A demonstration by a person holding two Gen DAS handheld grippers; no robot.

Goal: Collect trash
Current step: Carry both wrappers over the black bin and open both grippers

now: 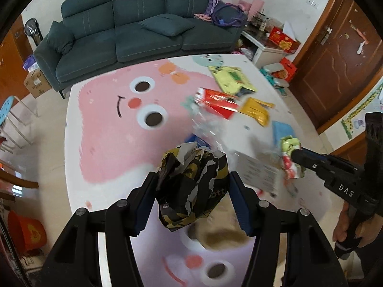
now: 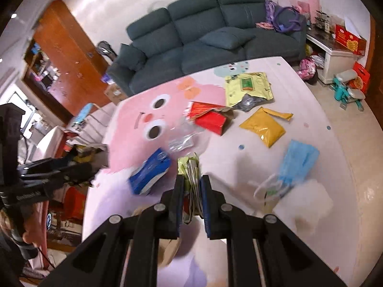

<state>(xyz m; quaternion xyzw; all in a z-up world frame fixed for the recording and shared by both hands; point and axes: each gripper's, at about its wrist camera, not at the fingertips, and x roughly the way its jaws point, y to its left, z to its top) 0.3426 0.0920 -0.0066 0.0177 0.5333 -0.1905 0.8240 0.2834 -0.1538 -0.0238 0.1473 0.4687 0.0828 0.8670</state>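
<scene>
Above the desk [image 2: 323,124], my left tongs [image 1: 192,186] pinch a crumpled black-yellow wrapper [image 1: 191,186]; my right tongs [image 2: 192,186] pinch a folded green-red wrapper [image 2: 191,177], lower end hidden. Clear plastic [image 2: 184,136] is blurred, edges unreadable.

A crumpled black-and-gold wrapper [image 1: 191,186] was pinched between the left fingers [image 1: 146,198]; a folded green-and-red wrapper [image 2: 191,174] sat clamped in the right. On the mat [image 2: 239,167], a red carton [image 2: 210,117] lay open, a yellow pouch [image 2: 263,126] at three o'clock from it, a blue box [image 2: 150,174] at seven.
</scene>
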